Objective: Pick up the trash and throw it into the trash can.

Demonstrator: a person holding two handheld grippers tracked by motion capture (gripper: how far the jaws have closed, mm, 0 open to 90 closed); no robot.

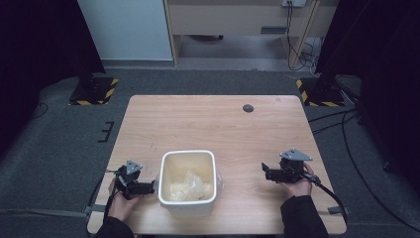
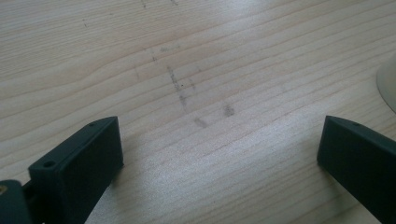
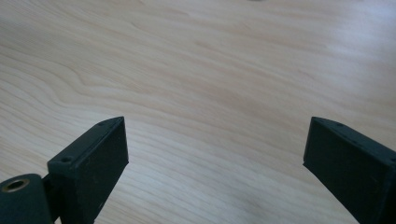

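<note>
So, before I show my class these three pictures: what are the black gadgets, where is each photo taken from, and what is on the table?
A person sits at a light wooden table holding hand-operated tongs, the left tongs and the right tongs. The wide picture comes from a camera above. The two close-ups come from cameras riding on each tool, looking along its black jaws at bare wood. Both stand open and hold nothing. Between the hands sits a white square plastic tub with crumpled clear plastic inside. A small dark round mark lies near the far edge.
</note>
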